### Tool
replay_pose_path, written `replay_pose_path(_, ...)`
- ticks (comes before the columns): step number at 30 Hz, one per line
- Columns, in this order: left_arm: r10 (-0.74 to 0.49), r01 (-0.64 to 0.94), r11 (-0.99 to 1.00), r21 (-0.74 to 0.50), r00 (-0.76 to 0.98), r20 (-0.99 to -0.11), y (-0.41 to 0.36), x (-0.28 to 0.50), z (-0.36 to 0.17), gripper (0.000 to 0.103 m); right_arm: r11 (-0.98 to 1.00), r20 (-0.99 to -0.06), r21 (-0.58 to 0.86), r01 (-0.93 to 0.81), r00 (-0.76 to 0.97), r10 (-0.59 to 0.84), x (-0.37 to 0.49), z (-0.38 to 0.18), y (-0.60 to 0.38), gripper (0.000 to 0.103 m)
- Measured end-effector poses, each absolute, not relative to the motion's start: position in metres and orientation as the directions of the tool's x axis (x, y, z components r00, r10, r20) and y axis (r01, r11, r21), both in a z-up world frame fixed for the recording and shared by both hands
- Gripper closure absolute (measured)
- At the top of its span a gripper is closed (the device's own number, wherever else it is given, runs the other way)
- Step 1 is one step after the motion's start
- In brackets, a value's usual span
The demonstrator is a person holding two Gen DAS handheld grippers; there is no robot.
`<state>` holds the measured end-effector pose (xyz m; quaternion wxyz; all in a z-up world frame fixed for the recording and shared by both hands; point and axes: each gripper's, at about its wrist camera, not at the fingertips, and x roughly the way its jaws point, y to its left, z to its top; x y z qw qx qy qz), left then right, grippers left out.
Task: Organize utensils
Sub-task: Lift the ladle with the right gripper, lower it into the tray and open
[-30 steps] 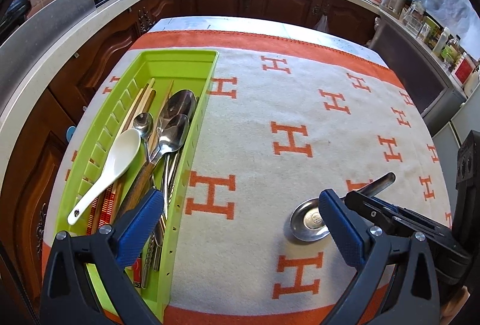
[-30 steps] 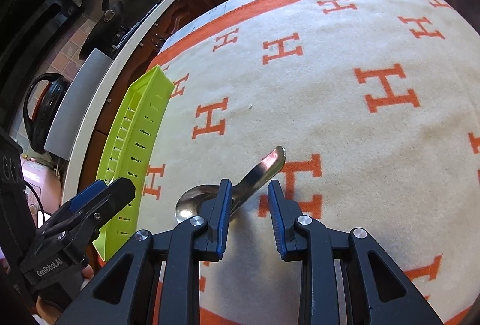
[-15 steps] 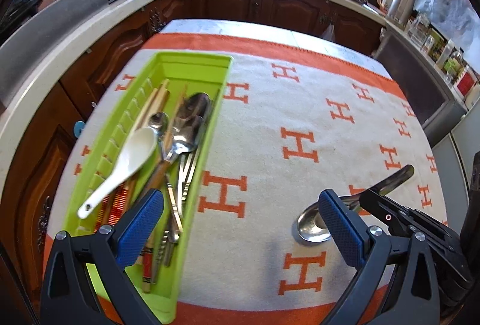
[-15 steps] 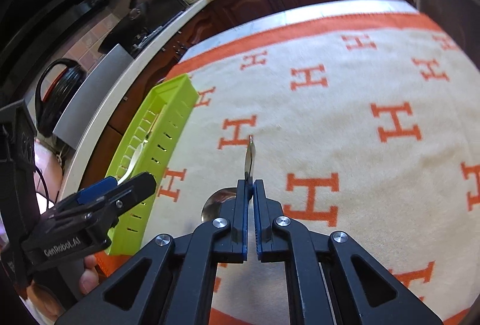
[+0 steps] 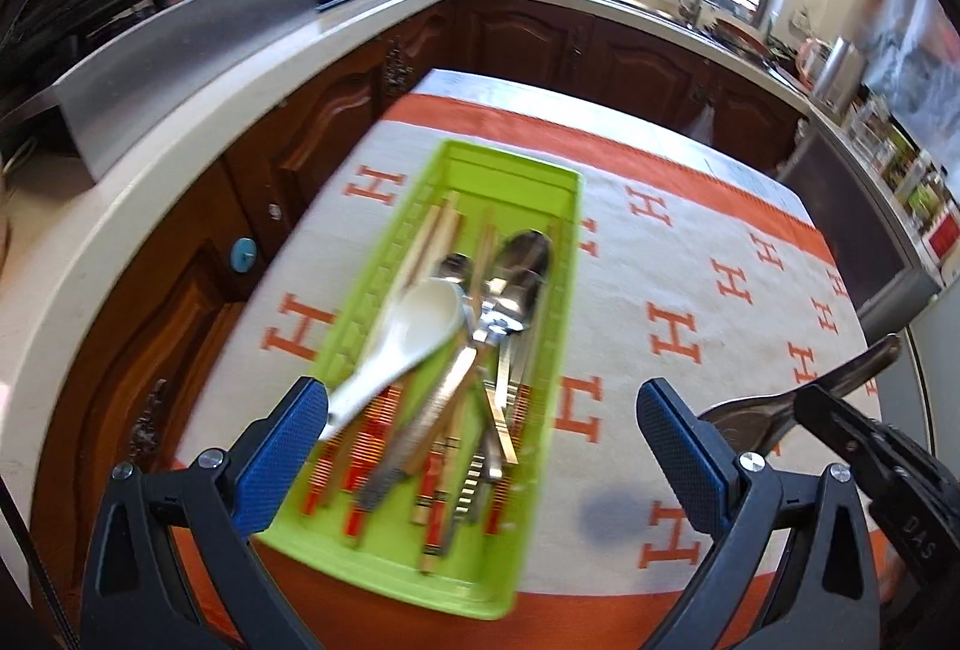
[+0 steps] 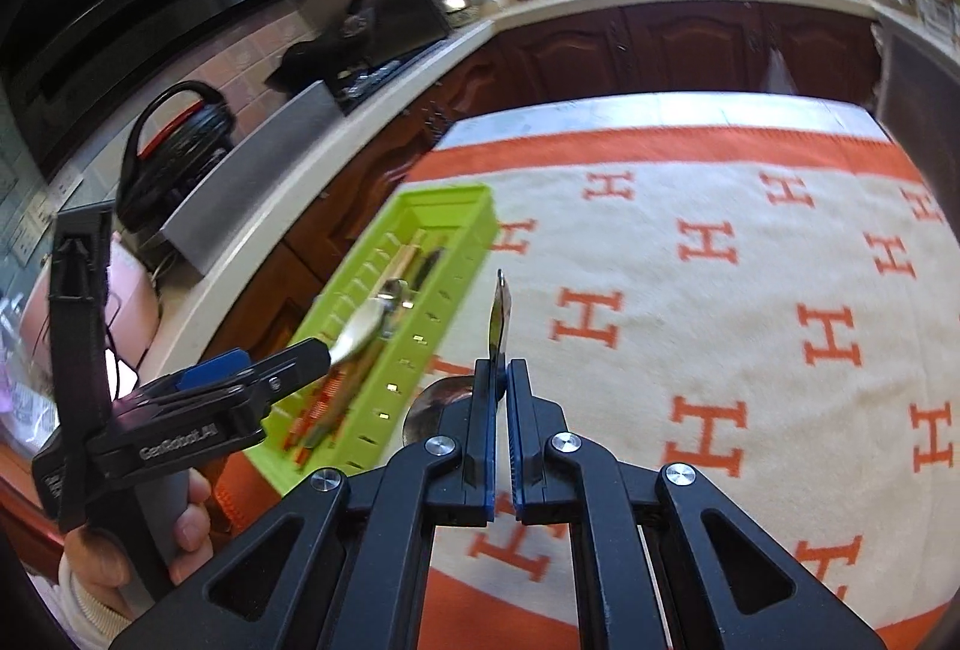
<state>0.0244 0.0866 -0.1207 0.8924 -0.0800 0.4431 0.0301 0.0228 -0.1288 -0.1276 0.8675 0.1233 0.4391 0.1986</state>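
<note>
The right hand-held gripper [image 6: 499, 380], low in the middle of its own view, was clamped on the handle of a steel spoon [image 6: 501, 314]; its jaws had just been closing, and the handle stood edge-on between the pads, with the bowl hanging below the jaws clear of the cloth [image 6: 720, 254], probably so it could be carried without dragging. In the left view that spoon showed at the right edge. The left hand-held gripper [image 5: 480, 431] stood wide open with nothing between its jaws, hovering over the near end of the green tray [image 5: 567, 230], perhaps ready to steady it. The tray lay lengthwise at the left edge of the cloth-covered counter [image 6: 600, 119], left of the held spoon. It held a white spoon [image 5: 414, 332], steel spoons and chopsticks with their handles mostly pointing one way, so the held spoon would likely go in likewise.
</note>
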Motion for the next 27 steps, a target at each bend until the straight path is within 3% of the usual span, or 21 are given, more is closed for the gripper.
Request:
replay_pose_path(14,0.107,-0.277,0.958,-0.071,0.578,-0.809,0.183,0.04,-0.112,0.001,0.861,-0.728,0.289,-0.418,0.488,0.481,0.067,-0.082,-0.025,0.099)
replay_pose_path(27,0.108,-0.299,0.952,-0.068,0.532,-0.84,0.198,0.06,-0.133,0.001,0.815,-0.848,0.23,-0.532,0.3,0.436,0.115,-0.15,0.051,0.099)
